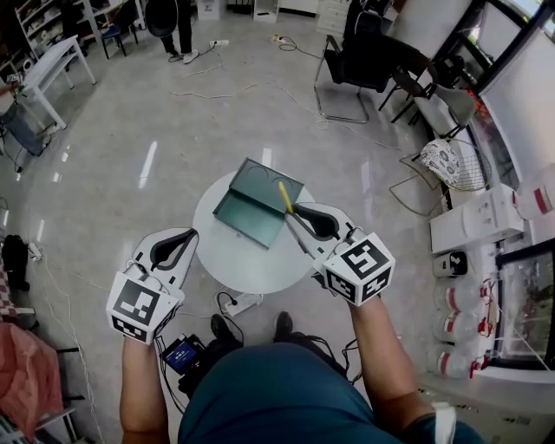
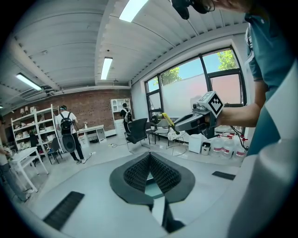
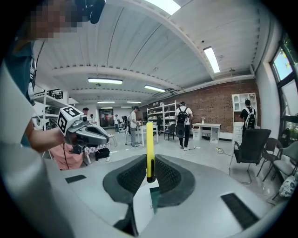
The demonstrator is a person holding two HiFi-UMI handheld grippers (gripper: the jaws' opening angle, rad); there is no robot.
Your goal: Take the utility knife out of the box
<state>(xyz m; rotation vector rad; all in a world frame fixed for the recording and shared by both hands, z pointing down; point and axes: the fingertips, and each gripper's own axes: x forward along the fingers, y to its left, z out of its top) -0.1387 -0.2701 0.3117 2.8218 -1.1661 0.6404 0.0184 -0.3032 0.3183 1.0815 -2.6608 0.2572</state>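
Observation:
A dark green box (image 1: 251,214) lies open on the round white table (image 1: 230,256). My right gripper (image 1: 299,209) is shut on a yellow utility knife (image 1: 284,197), which it holds over the box's right edge. In the right gripper view the knife (image 3: 149,148) stands upright between the pads. My left gripper (image 1: 186,235) hovers over the table's left rim, shut with nothing in it. The left gripper view shows its pads (image 2: 164,175) meeting at the tip, with the right gripper (image 2: 170,127) and the knife (image 2: 166,120) beyond.
A power strip (image 1: 242,303) and cables lie on the floor under the table. Black chairs (image 1: 357,62) stand behind it, and a wire basket (image 1: 453,165) and white cabinets (image 1: 482,217) are to the right. A person (image 1: 174,26) stands far back.

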